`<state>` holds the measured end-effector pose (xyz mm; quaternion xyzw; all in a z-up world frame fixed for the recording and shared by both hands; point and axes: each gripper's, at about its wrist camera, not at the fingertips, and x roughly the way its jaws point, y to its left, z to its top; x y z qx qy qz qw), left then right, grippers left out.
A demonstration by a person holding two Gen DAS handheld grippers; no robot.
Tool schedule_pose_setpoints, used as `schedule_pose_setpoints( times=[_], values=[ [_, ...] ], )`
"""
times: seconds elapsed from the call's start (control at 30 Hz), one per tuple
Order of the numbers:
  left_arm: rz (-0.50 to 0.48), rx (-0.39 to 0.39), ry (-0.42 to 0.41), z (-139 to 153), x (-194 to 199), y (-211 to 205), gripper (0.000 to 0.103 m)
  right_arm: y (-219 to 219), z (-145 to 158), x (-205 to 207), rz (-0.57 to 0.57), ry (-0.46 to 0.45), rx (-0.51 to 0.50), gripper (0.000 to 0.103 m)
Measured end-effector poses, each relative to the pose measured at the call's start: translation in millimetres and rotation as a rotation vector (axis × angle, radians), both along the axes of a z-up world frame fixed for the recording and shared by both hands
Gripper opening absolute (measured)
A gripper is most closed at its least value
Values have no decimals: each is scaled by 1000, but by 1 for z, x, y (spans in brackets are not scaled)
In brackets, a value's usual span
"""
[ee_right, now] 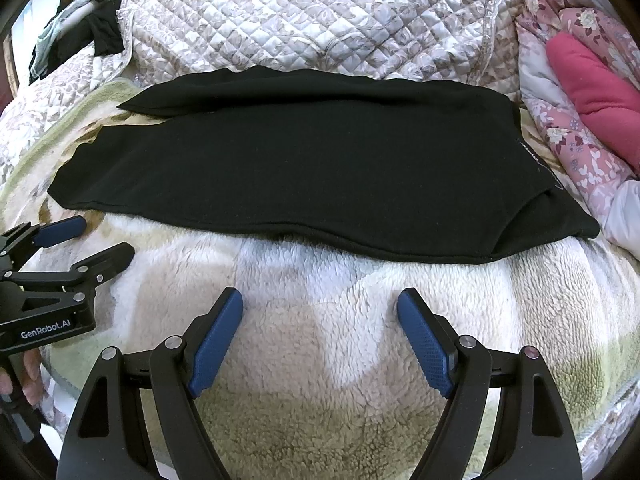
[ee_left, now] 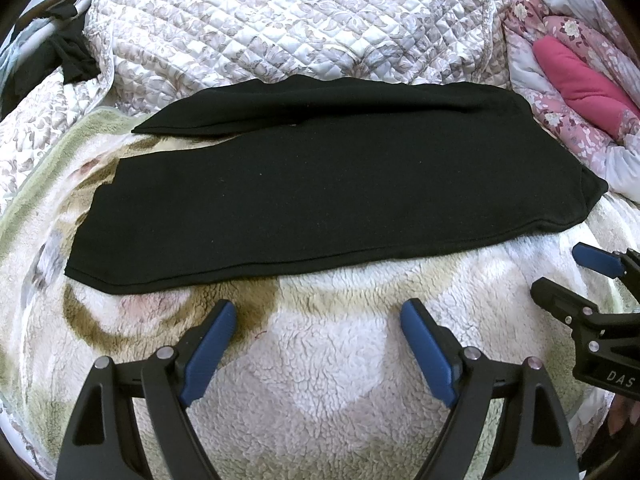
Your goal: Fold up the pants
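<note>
Black pants [ee_left: 320,184] lie flat across a fleece blanket [ee_left: 320,360], legs stacked lengthwise, leg ends at the left and waist at the right; they also show in the right wrist view [ee_right: 312,176]. My left gripper [ee_left: 318,316] is open and empty, just short of the pants' near edge. My right gripper [ee_right: 320,308] is open and empty, also just short of the near edge. Each gripper shows in the other's view: the right one [ee_left: 560,272] at the right edge, the left one [ee_right: 104,240] at the left edge.
A quilted floral bedspread [ee_left: 280,20] rises behind the pants. A pink floral quilt with a magenta cloth [ee_left: 580,84] lies at the right. Dark clothing [ee_left: 68,52] is bunched at the far left.
</note>
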<state>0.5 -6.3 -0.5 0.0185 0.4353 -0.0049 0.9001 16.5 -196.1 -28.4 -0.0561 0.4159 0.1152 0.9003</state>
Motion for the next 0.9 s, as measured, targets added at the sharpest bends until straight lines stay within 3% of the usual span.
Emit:
schedule_pose_setpoints(
  times=[0.23, 0.53, 0.73, 0.9],
  values=[
    [-3, -5, -6, 4, 0, -1, 86, -2, -2, -1, 9, 4, 15, 80],
    [24, -73, -22, 10, -4, 10, 85, -15, 6, -3, -15, -3, 74, 80],
    [138, -182, -64, 20, -8, 50, 85, -47, 11, 2, -119, -3, 137, 80],
    [259, -320, -24, 10, -8, 89, 85, -79, 8, 9, -211, 31, 224, 79]
  ],
)
